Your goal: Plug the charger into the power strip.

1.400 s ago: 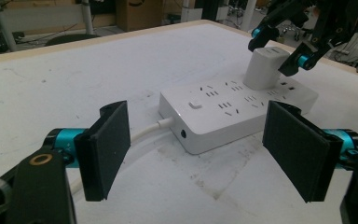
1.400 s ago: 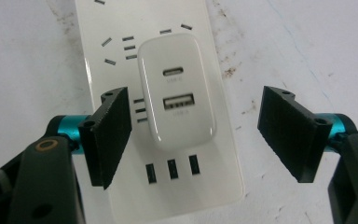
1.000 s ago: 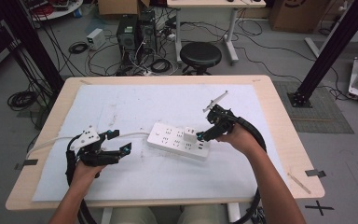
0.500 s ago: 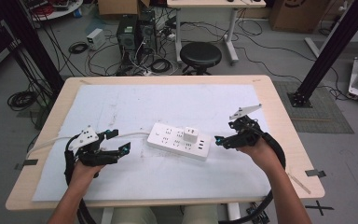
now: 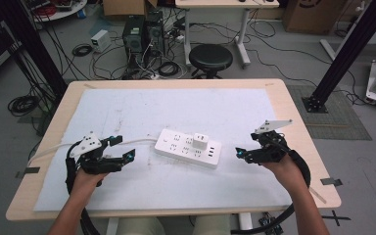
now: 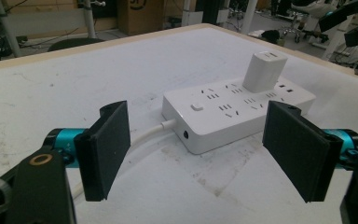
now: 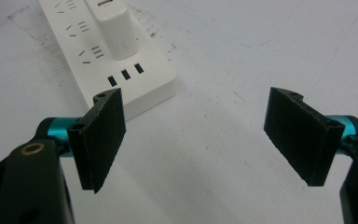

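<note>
- High view: a power strip (image 5: 188, 148) lay mid-table with a charger (image 5: 199, 143) plugged in.
- Left gripper (image 5: 126, 156) stood left of it, jaws wide, empty.
- Right gripper (image 5: 240, 153) stood just right of it, jaws wide, holding nothing.

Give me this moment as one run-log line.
left gripper: open, empty, left of power strip | right gripper: open, empty, right of strip | charger: plugged into strip | strip: flat on table

power strip (image 5: 188, 148): mid-table on the mat (image 5: 186, 110)
charger (image 5: 199, 142): plugged on top of it
left gripper (image 5: 127, 156): to its left; right gripper (image 5: 239, 153): to its right
</note>
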A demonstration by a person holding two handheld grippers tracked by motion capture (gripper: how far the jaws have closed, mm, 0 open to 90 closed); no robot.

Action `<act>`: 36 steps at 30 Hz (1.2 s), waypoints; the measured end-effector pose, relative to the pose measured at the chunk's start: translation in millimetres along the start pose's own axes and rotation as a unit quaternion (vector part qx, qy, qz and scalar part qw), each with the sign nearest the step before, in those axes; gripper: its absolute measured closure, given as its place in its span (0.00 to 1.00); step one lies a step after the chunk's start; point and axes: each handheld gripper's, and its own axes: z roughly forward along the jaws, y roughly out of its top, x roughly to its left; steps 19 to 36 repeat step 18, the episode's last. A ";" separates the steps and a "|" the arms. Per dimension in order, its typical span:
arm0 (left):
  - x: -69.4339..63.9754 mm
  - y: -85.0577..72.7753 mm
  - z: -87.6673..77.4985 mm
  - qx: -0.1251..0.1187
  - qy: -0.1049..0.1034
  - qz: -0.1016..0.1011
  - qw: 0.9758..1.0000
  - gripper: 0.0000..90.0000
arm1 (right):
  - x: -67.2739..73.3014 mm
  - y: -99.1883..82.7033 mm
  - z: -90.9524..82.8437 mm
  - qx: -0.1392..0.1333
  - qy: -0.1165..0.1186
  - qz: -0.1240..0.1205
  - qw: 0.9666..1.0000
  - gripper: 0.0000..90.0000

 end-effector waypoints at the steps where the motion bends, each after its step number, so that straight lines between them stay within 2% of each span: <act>1: -0.4 0.1 0.0 0.000 -0.001 0.000 1.000 0.26 | 0.1 -0.5 0.4 -0.001 0.000 0.003 1.000 0.23; 15: -2.1 -0.9 -2.4 0.001 0.002 0.000 1.000 0.26 | 1.0 -8.3 0.0 -0.002 0.000 0.014 1.000 0.23; 36: -1.9 -0.6 -2.7 0.000 0.002 0.002 1.000 0.26 | 1.1 -9.6 -1.5 -0.003 -0.001 0.015 1.000 0.23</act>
